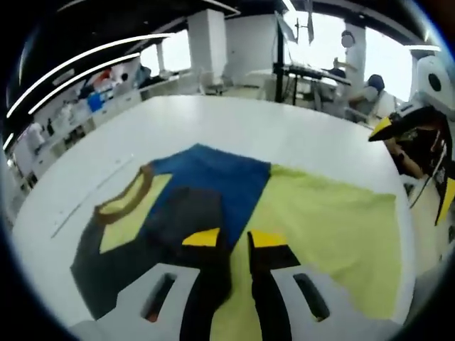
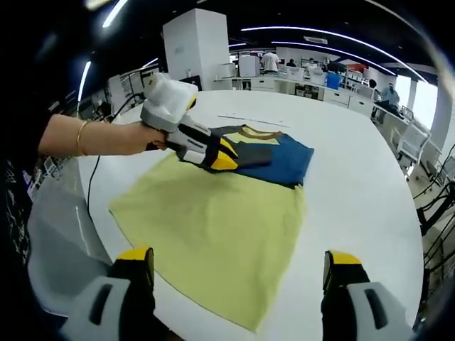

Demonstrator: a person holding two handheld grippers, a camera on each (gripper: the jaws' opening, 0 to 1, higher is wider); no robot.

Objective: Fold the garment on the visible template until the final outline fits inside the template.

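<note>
Now the garment [image 2: 234, 206] lies flat near the middle of the white desk [image 2: 355, 177], its yellow-green body spread wide with the blue and dark panels and brown collar [image 1: 126, 199] folded over at the far end. The left gripper [image 2: 222, 160] sits low on that dark panel, its fingers close together on a pinch of cloth, presumably to carry the fold across. The right gripper [image 2: 238, 266] hangs back at the near hem, fingers wide apart, holding nothing.
</note>
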